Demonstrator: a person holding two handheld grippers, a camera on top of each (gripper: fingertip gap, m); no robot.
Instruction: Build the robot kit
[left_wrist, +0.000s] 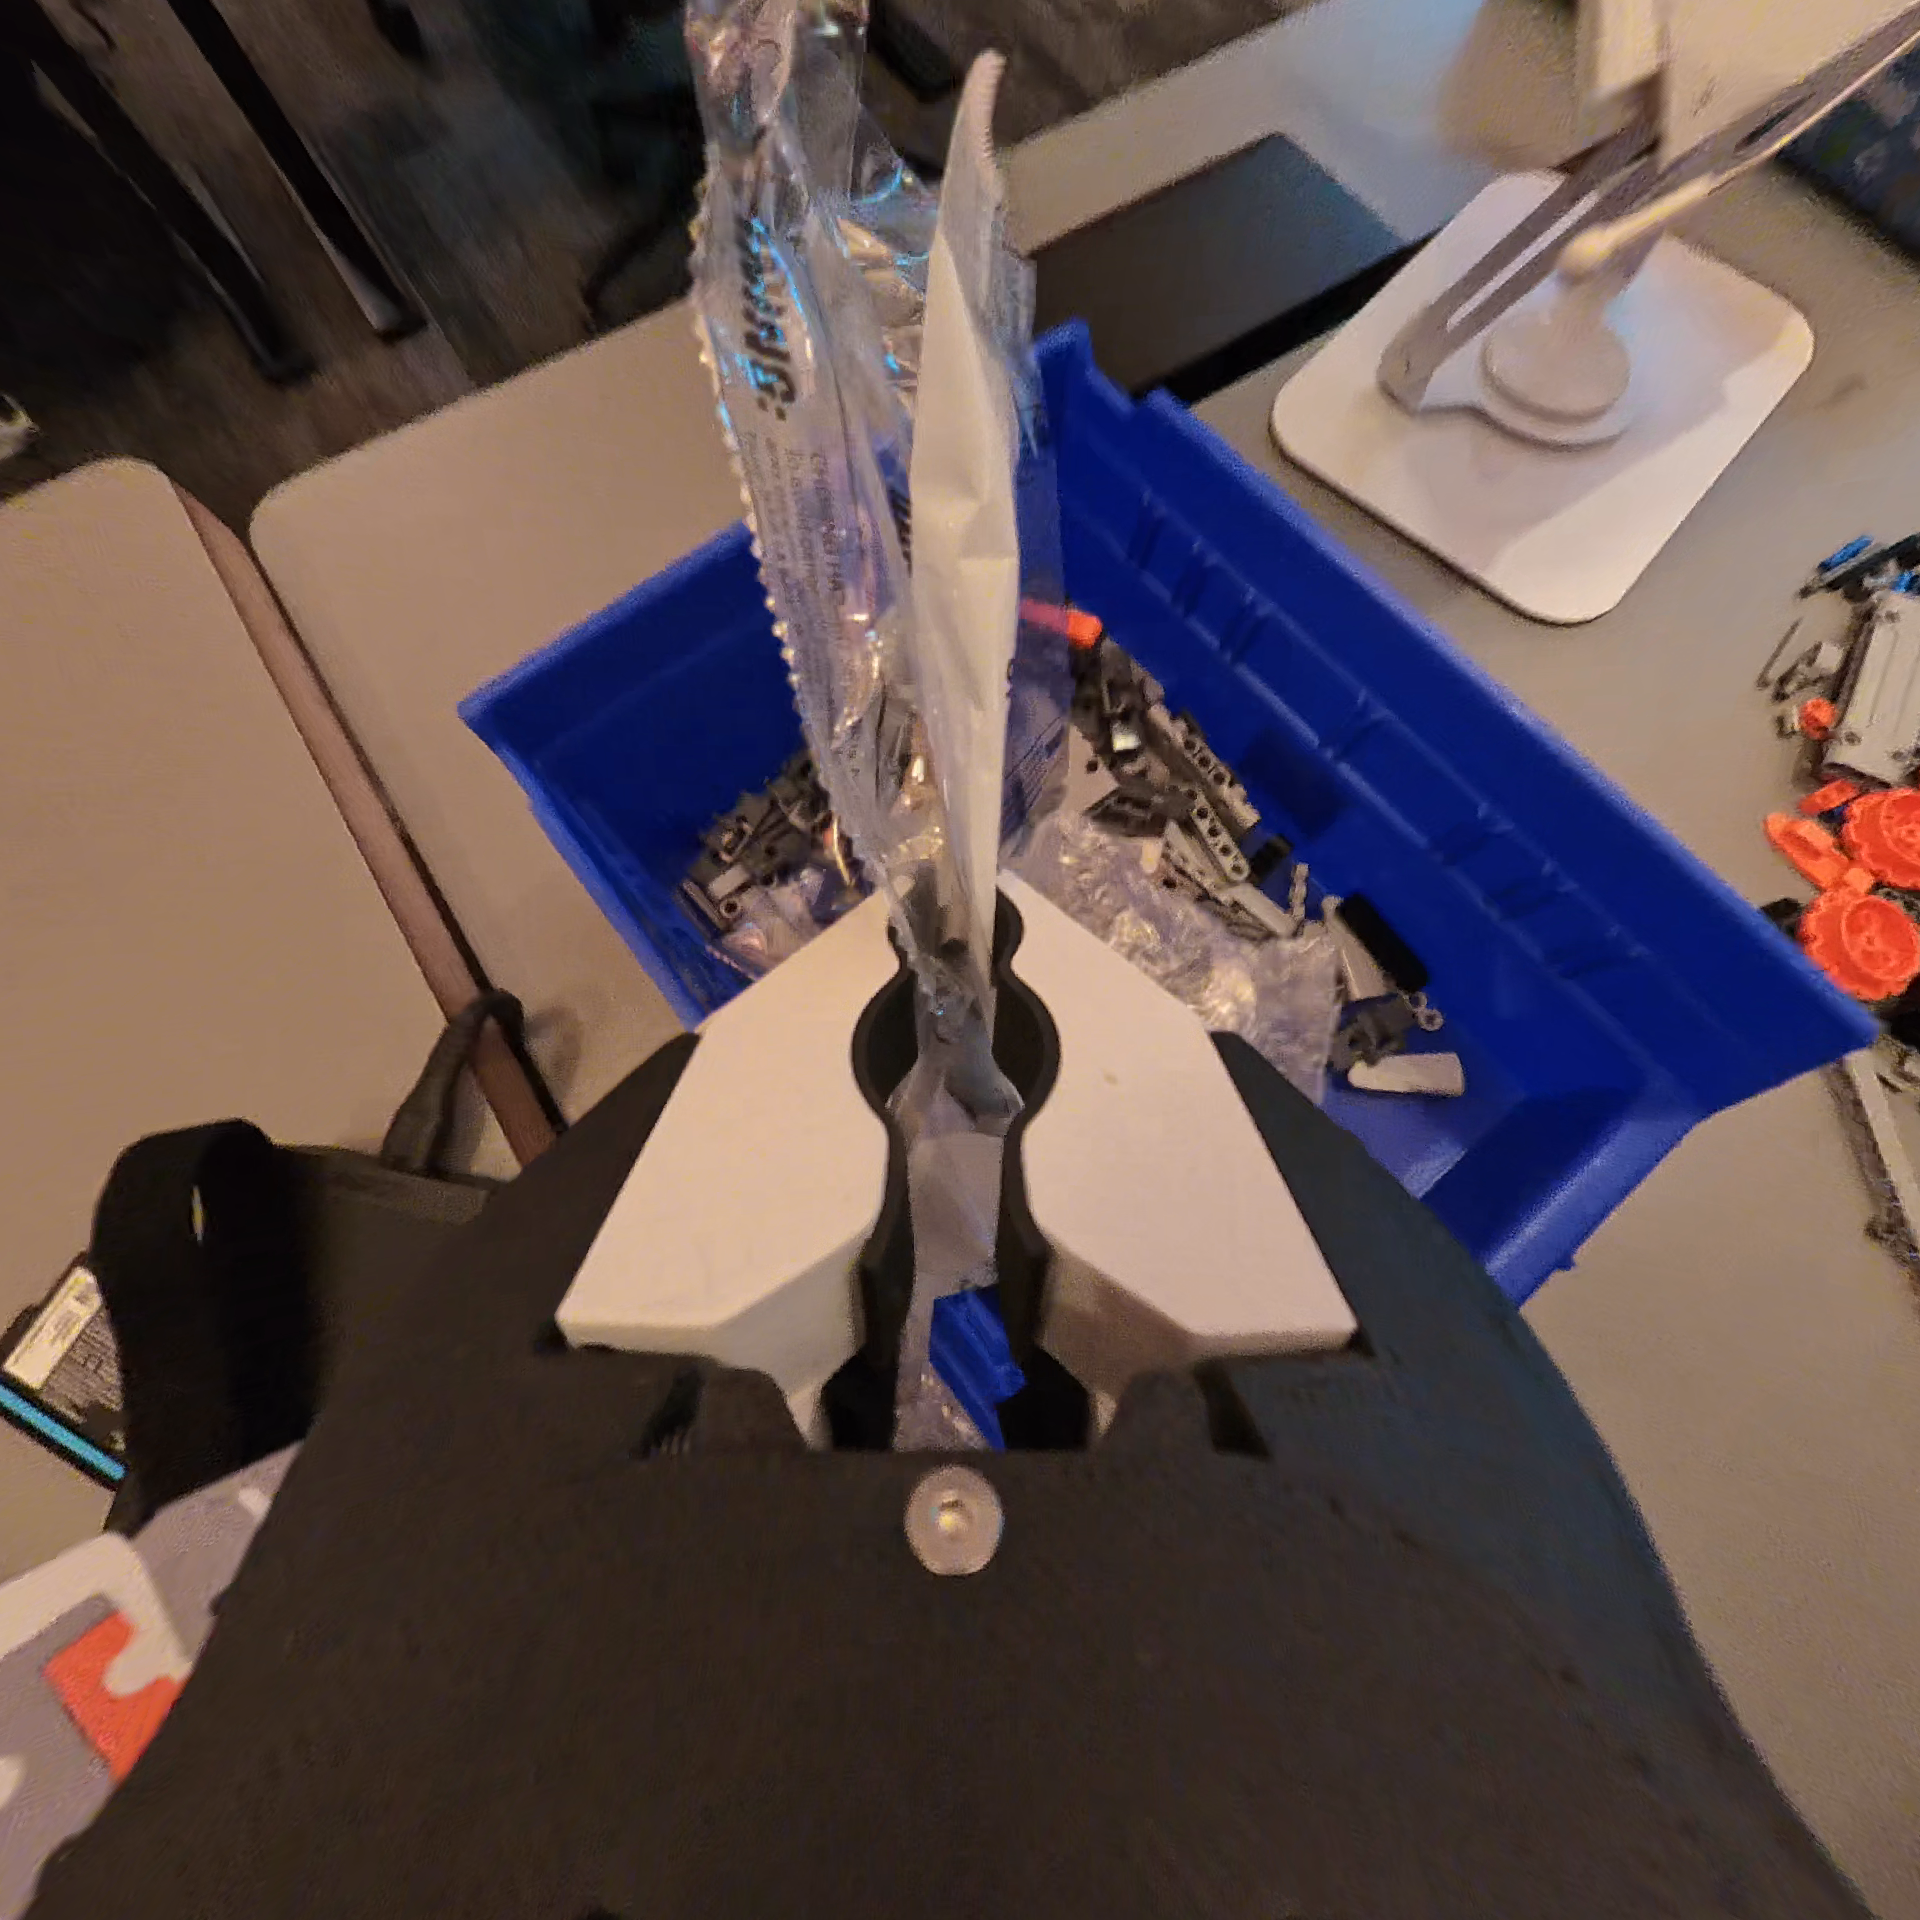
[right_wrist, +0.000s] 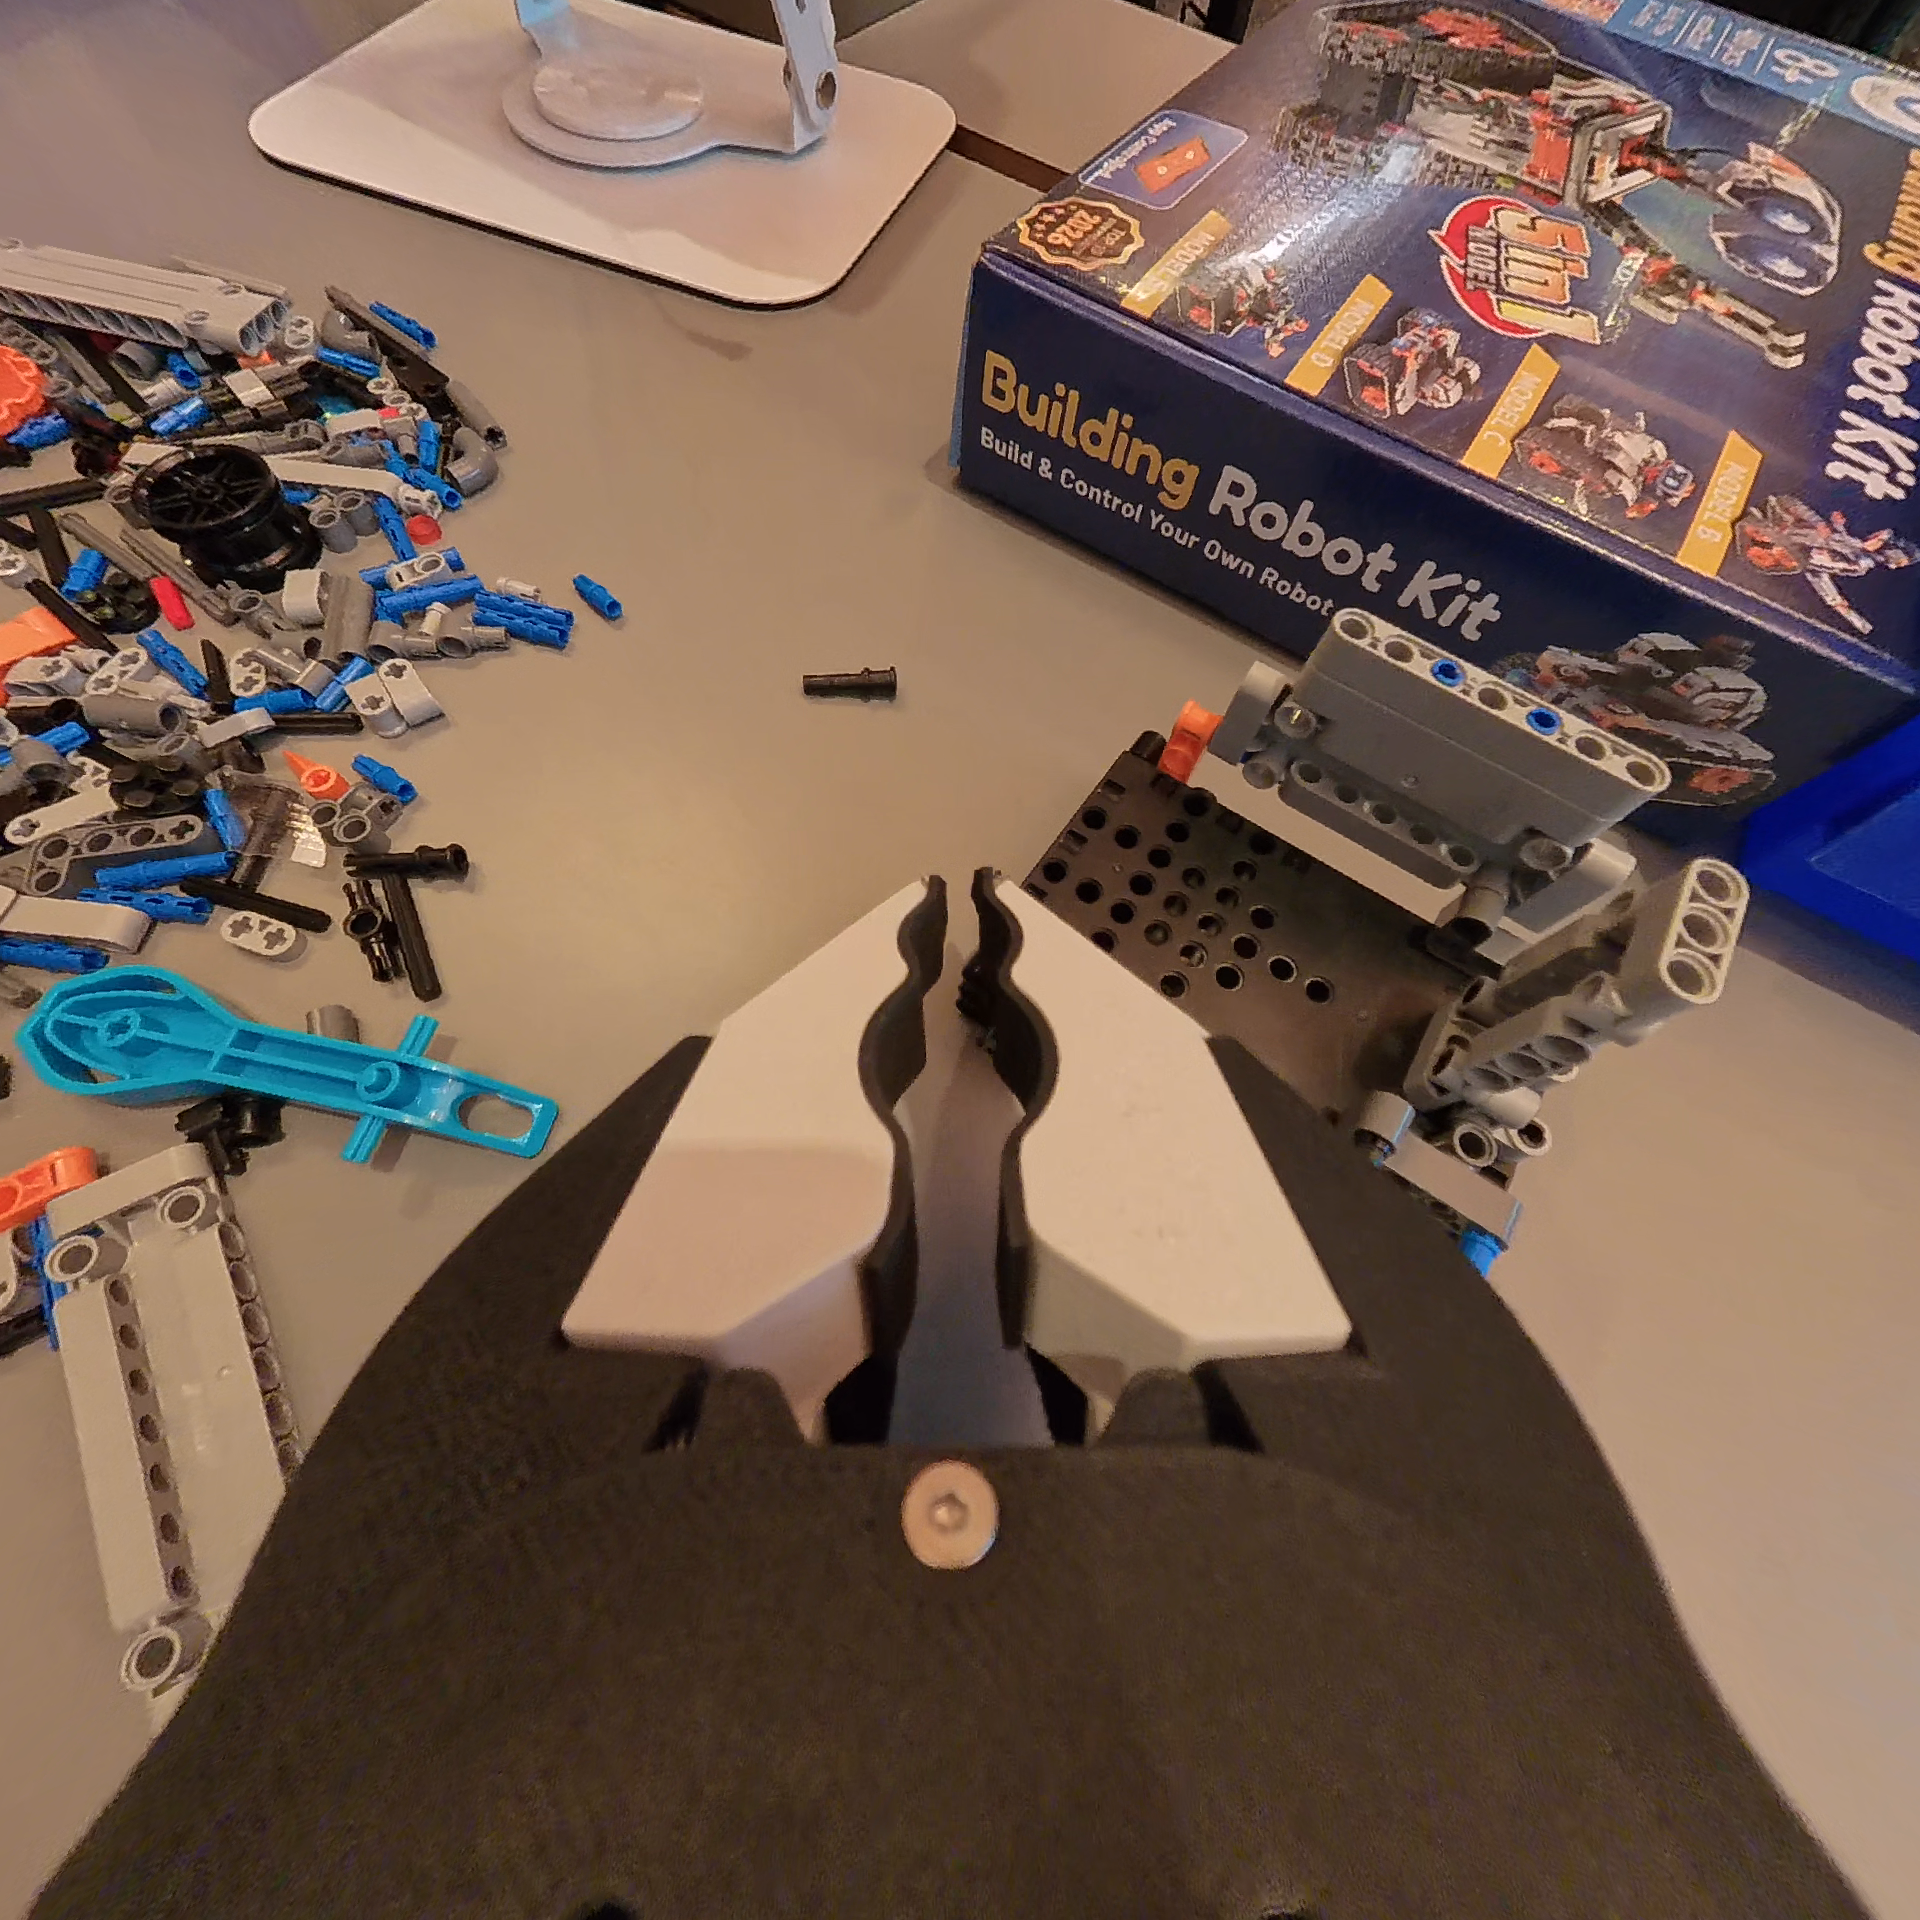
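Above the blue bin (left_wrist: 1351, 748), my left gripper (left_wrist: 951, 935) is pinched on a clear plastic bag (left_wrist: 831, 468); the crinkled film stands up out of the closed fingers, with a white panel on its right side. Below it, the bin holds grey and black building pieces and more loose film. A white stand base (left_wrist: 1621, 520) sits beyond the bin on the grey table (left_wrist: 520, 499).

In front of the bin's other side, by the kit box (right_wrist: 1455, 364), my right gripper (right_wrist: 961, 904) has its fingers nearly pressed together. A small black piece seems caught between the pads, though I cannot tell for sure. Just right of the tips sits a partly built model (right_wrist: 1403, 862): a black perforated plate with grey beams. A lone black pin (right_wrist: 850, 682) lies ahead of the tips, a heap of loose parts (right_wrist: 239, 582) lies well left, and a turquoise tool (right_wrist: 260, 1060) is nearer on the left.

Handling judgement: the film is slippery and limp, so the grip wants to be firm and low on the bag, and moves wants to be slow.
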